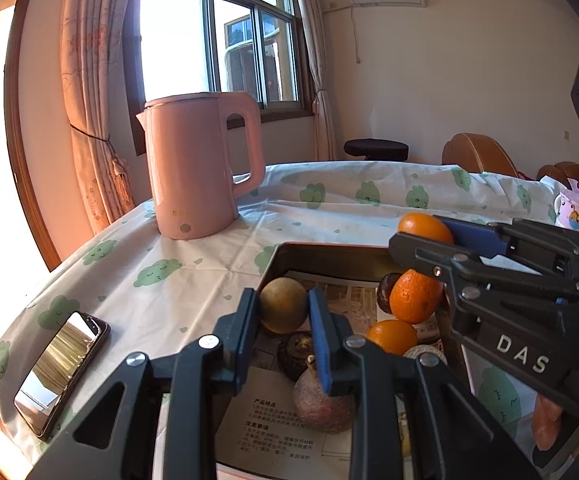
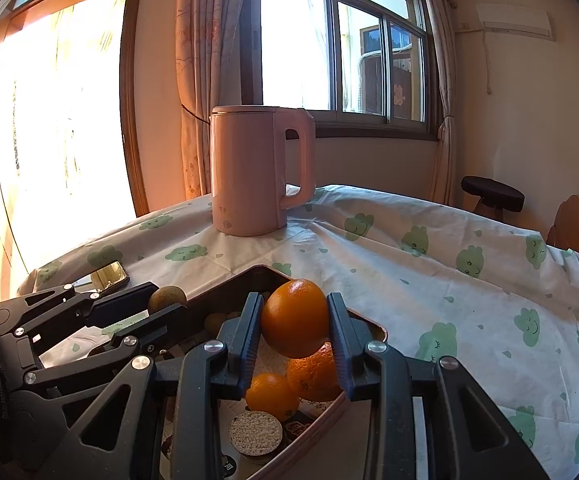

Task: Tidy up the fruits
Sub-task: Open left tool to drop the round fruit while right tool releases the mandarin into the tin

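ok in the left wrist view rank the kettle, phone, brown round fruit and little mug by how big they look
1. kettle, clearly largest
2. phone, though it lies nearer the camera, which inflates it
3. brown round fruit, in the left gripper
4. mug, smallest, but far off and partly cut off by the right gripper

Both tongs, left [image 1: 283, 318] and right [image 2: 294, 330], clamped, tilted downward.

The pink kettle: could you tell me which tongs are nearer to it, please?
Left. The left tongs, gripping a tan fruit, sit nearer the kettle; the right tongs are farther.
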`<action>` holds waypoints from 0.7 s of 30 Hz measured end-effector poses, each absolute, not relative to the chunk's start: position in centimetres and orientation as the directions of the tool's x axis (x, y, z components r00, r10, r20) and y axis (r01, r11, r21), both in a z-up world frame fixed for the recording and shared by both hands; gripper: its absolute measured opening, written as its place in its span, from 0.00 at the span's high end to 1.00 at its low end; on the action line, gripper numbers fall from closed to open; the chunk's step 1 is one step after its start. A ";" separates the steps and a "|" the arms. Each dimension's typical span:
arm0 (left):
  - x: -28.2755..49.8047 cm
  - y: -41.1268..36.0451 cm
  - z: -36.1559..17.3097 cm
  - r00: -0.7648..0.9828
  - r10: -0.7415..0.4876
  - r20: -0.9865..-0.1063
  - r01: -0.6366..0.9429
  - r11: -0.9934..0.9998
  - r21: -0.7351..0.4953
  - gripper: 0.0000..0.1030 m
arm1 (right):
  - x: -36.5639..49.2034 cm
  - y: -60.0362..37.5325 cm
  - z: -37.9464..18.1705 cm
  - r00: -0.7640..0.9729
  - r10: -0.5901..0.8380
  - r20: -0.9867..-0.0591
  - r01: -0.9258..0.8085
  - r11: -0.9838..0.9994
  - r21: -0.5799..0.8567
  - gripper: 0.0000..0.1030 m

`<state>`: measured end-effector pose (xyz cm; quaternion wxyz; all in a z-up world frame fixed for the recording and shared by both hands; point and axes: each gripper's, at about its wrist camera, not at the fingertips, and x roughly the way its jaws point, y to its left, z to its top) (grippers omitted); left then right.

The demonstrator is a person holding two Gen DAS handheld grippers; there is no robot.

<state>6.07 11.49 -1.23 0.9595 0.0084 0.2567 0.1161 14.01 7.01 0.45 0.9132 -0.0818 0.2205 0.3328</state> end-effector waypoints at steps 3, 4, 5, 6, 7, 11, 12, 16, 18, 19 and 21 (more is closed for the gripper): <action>6.2 11.6 -1.6 0.836 0.221 -0.503 -0.215 0.974 0.071 0.73 | 14.3 7.4 0.0 0.675 0.568 -0.470 -0.643 0.766 0.002 0.66; 6.2 11.6 -1.7 0.834 0.216 -0.507 -0.211 0.975 0.069 0.73 | 14.4 7.5 -0.1 0.673 0.566 -0.475 -0.643 0.766 0.001 0.66; 6.3 11.7 -1.8 0.833 0.215 -0.510 -0.208 0.976 0.070 0.73 | 14.5 7.6 -0.3 0.672 0.564 -0.480 -0.643 0.766 0.000 0.66; 6.3 11.7 -1.9 0.832 0.214 -0.512 -0.207 0.976 0.070 0.73 | 14.6 7.7 -0.4 0.670 0.563 -0.484 -0.643 0.766 -0.001 0.66; 6.4 11.7 -1.9 0.830 0.212 -0.516 -0.206 0.976 0.069 0.73 | 14.7 7.8 -0.6 0.669 0.560 -0.489 -0.643 0.766 -0.001 0.66; 6.7 11.9 -2.2 0.820 0.200 -0.536 -0.198 0.978 0.063 0.73 | 14.9 8.2 -1.1 0.657 0.555 -0.509 -0.645 0.764 0.001 0.66; 6.7 11.9 -2.3 0.820 0.199 -0.536 -0.198 0.978 0.061 0.73 | 15.0 8.4 -1.3 0.653 0.553 -0.518 -0.646 0.763 -0.001 0.66; 6.9 12.1 -2.5 0.811 0.197 -0.550 -0.198 0.978 0.059 0.73 | 15.0 8.8 -1.7 0.645 0.549 -0.531 -0.652 0.758 -0.008 0.66; 6.9 12.2 -2.5 0.811 0.196 -0.551 -0.197 0.979 0.059 0.73 | 15.0 8.9 -1.8 0.640 0.550 -0.536 -0.655 0.756 -0.007 0.66; 6.9 12.2 -2.5 0.810 0.197 -0.552 -0.198 0.978 0.059 0.73 | 15.0 8.9 -1.8 0.639 0.549 -0.539 -0.655 0.756 -0.007 0.66; 6.9 12.2 -2.5 0.808 0.203 -0.552 -0.201 0.977 0.065 0.73 | 15.0 9.1 -1.9 0.637 0.546 -0.544 -0.656 0.754 -0.011 0.66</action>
